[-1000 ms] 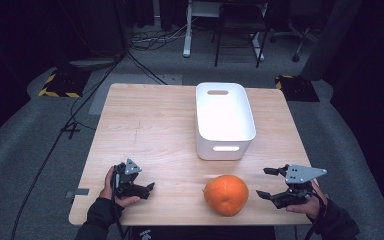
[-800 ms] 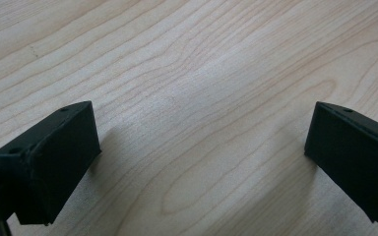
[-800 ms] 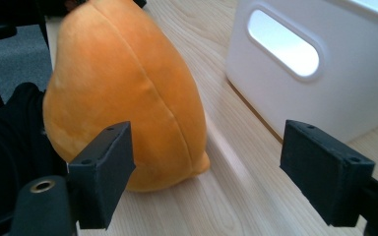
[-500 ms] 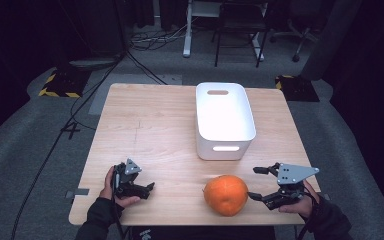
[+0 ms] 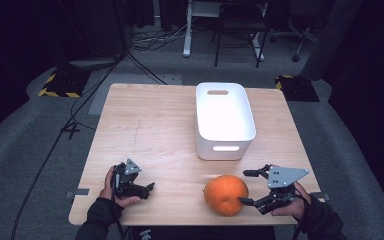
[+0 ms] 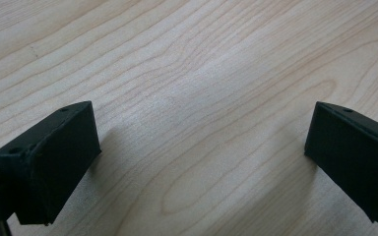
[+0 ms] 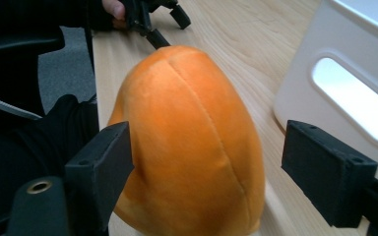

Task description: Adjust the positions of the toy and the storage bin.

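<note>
Tabletop unchanged, right tongs (image 5: 248, 187) have closed in around orange (image 5: 225, 194).

This looks like a lab or studio. Dark curtains (image 5: 365, 60) surround a wooden table (image 5: 150, 125) on grey carpet (image 5: 40, 150). Cables (image 5: 145, 37) and hazard-taped bases (image 5: 57, 85) lie around.

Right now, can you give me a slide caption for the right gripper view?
Open right claw straddling the orange plush fruit on the wooden table, white bin just beyond.

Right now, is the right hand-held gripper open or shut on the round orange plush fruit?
Open: the right hand-held gripper spans the round orange plush fruit, one jaw clearly apart.
</note>
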Motion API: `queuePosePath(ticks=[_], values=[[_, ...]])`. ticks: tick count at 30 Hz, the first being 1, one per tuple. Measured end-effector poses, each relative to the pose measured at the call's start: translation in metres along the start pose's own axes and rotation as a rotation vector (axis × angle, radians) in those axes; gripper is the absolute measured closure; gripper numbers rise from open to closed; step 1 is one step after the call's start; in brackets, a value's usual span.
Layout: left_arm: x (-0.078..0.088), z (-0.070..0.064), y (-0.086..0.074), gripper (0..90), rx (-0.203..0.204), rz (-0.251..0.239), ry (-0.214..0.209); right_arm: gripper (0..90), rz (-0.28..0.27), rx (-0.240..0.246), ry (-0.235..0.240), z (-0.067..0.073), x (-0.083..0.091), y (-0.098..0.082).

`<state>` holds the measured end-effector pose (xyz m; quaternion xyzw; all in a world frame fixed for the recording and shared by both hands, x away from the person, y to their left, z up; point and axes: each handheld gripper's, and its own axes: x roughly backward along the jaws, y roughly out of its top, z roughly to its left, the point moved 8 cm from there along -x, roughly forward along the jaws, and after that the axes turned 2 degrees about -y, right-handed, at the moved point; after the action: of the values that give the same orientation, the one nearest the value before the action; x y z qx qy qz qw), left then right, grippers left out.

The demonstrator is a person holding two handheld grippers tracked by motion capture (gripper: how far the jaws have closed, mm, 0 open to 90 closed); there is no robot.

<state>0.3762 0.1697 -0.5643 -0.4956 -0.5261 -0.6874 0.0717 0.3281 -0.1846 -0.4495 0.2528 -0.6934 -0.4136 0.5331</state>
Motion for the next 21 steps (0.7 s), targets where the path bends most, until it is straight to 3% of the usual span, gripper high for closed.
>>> queuePosePath(ticks=[15, 20, 21], values=[[0.0, 0.0, 0.0, 0.3, 0.0, -0.001, -0.002, 15.2, 0.036, 0.007, 0.044, 0.002, -0.023, 0.003], [0.0, 0.0, 0.0, 0.3, -0.004, -0.002, 0.002, 14.2, 0.059, -0.004, 0.083, 0.002, -0.032, -0.001], [0.0, 0.0, 0.0, 0.3, -0.001, -0.001, 0.0, 18.7, 0.066, -0.001, 0.099, 0.004, -0.036, -0.003]])
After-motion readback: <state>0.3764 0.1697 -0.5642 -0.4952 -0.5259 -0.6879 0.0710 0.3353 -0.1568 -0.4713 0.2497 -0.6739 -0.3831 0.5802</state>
